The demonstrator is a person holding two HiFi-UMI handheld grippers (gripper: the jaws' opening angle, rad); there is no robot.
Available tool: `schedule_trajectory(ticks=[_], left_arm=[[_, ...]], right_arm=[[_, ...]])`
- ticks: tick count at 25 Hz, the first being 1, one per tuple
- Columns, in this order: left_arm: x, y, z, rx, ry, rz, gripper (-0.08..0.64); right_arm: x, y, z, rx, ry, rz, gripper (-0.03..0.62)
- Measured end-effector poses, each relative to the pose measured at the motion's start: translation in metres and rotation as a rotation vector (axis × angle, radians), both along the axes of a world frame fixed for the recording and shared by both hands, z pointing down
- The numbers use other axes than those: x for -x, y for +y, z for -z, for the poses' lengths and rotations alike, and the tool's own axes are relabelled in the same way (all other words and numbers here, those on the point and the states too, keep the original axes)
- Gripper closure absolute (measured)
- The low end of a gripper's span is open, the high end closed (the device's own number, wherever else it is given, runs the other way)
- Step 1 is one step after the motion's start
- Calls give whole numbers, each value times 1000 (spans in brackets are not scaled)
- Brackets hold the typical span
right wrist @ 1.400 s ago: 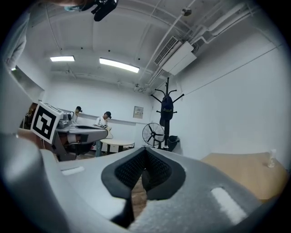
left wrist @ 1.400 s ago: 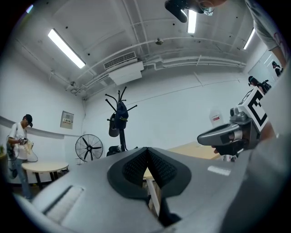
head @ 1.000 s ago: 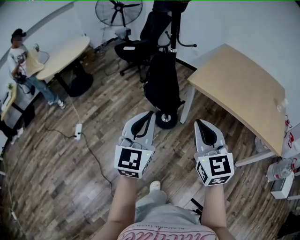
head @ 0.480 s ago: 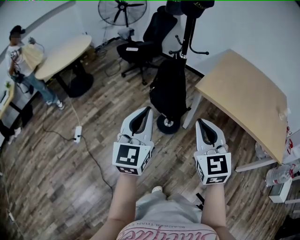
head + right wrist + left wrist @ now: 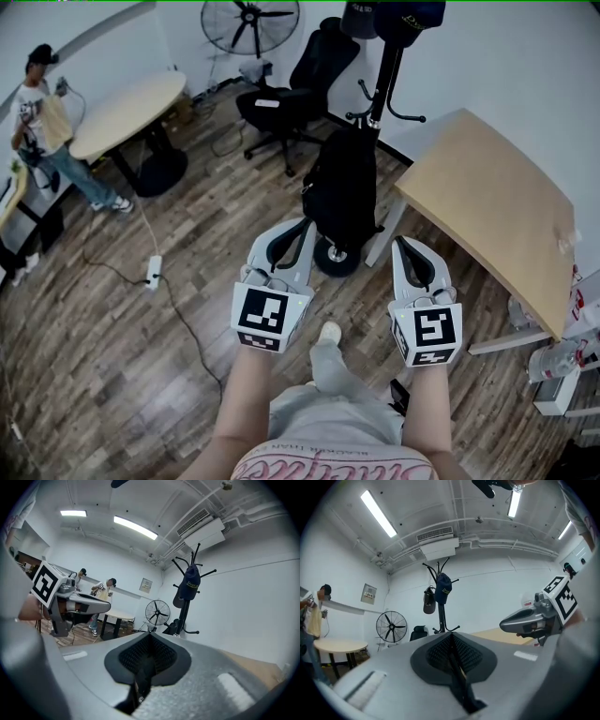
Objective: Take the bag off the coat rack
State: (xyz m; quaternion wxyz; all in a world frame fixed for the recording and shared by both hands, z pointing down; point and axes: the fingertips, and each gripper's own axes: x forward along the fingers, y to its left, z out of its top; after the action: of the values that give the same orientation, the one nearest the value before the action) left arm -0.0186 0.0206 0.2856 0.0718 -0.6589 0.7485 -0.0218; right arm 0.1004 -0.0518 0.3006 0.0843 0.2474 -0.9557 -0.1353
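Head view: the black backpack [image 5: 344, 190] hangs on the coat rack [image 5: 384, 80], against the pole. It hangs from a low hook, I think, though the strap's seat on the hook is too small to confirm. Its long axis runs down the pole, and its lower end sits just above the round base [image 5: 336, 259]. Dark caps [image 5: 394, 13] hang from the top prongs.

The left gripper [image 5: 299, 224] and right gripper [image 5: 398, 242] are side by side, both pointing forward at the rack. The backpack lies straight ahead, between their two lines of aim. The left tip sits just beside the bag's lower left edge in this view. The right tip is a little further off, near the corner of the wooden table [image 5: 497, 202]. Judgement: the left is marginally nearer, and neither is touching.

Left gripper view: the jaws are pressed together with nothing between them. The rack [image 5: 439, 604] is dead ahead, and the bag is hidden behind the gripper body.

Right gripper view: the jaws are likewise closed and empty, with the rack [image 5: 186, 603] ahead and slightly right.

Next move, as I judge it: reach forward and up to the strap, with the jaws opened first.
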Motion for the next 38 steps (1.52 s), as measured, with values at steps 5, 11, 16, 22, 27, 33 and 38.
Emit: schedule_trajectory(ticks=[5,11,16,22,27,33,38], left_arm=[[24,-11,-9,16,-27,34,545],[45,-44,-17,13,-24,-14,545],[66,-83,-23,22,-24,-73,545],[106,-134,-24,39,23,-123,545],[142,-178,-25,36,125,-161,545],[163,-217,-34,54,137,-182,537],[167,-233,-48,115,180,-259,476]], right_arm=[[17,-15,-6,20,-11,7,591],[43,-44,-21,57,-9,-2,591],[66,-84,-32,84,-11,-34,591],[98,-134,-33,106,-19,-76,591],[122,-174,-32,120,-21,-81,590],[142,-205,-34,172,-92,-44,589],[155,-210,-49,219,-45,-27,526]])
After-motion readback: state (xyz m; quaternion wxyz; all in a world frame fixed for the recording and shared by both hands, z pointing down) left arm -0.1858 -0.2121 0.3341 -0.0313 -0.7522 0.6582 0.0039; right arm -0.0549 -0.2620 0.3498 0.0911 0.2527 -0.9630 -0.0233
